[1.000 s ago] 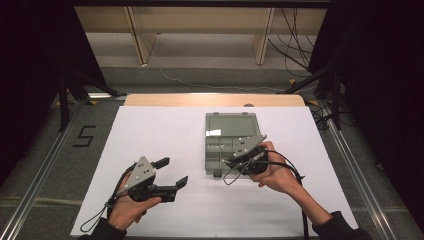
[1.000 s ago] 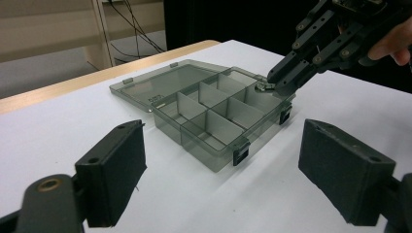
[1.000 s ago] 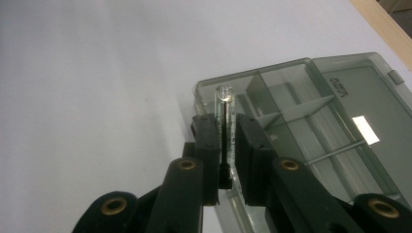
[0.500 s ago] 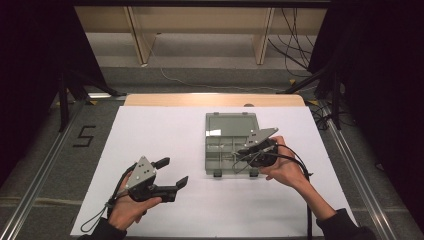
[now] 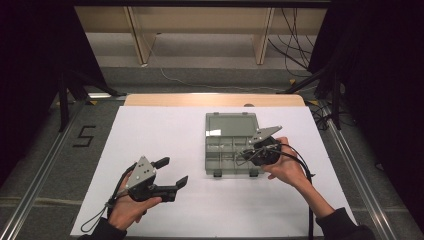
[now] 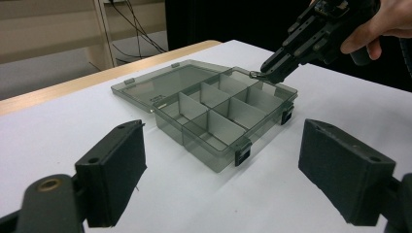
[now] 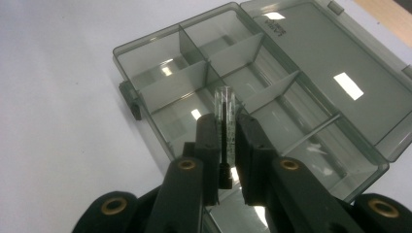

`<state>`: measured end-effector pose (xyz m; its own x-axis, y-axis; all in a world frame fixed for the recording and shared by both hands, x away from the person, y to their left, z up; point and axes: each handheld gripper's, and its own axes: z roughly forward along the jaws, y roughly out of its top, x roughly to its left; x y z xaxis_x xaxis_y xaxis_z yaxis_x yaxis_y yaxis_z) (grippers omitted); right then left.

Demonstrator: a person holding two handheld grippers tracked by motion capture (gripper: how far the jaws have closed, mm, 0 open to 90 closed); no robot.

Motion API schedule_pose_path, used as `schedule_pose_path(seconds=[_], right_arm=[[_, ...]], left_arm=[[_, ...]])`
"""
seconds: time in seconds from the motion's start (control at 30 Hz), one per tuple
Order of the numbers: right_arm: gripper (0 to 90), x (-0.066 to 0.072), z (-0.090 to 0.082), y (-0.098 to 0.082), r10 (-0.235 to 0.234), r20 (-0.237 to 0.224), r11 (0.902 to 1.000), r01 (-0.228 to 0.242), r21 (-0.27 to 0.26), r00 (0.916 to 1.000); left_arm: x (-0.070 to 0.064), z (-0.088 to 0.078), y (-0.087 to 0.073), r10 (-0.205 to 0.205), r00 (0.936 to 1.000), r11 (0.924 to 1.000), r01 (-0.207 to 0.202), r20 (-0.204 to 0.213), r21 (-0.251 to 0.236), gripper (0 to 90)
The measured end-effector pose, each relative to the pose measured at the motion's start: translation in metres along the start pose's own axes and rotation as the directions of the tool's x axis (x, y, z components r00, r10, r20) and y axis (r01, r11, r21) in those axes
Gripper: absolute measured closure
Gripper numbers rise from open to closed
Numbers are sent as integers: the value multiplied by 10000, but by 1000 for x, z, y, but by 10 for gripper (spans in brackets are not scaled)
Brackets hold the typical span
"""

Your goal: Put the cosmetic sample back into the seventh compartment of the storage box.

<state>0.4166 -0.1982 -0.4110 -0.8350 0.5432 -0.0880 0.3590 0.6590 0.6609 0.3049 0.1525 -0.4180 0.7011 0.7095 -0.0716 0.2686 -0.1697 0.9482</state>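
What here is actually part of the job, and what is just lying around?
Part of the job:
- compartment box, lid open flat
- small clear piece, pinched in the right gripper over the box
- left gripper, open, waiting on the white table

Just lying about:
- loose cables on the floor behind
- number marking beside the table

One compartment box [image 5: 231, 144], one clear tube [image 7: 224, 108]

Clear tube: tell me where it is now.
In the right gripper view, the clear tube is pinched in the right tool, above the open compartment box.
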Motion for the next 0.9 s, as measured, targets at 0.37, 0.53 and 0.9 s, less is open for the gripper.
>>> schedule_pose_path(seconds=[0.37, 0.53, 0.9], right_arm=[[811, -2, 8, -5, 688, -109, 9974, -685, 240, 9976], [811, -1, 15, -9, 1116, -24, 9928, -1114, 435, 9938], [810, -4, 21, -14, 1521, -138, 9870, -1511, 542, 9883]], left_arm=[[0, 1, 0, -43, 10000, 10000, 44, 50, -61, 164], [0, 1, -1, -46, 10000, 10000, 46, 43, -50, 164], [0, 1, 0, -34, 10000, 10000, 34, -17, 9, 164]])
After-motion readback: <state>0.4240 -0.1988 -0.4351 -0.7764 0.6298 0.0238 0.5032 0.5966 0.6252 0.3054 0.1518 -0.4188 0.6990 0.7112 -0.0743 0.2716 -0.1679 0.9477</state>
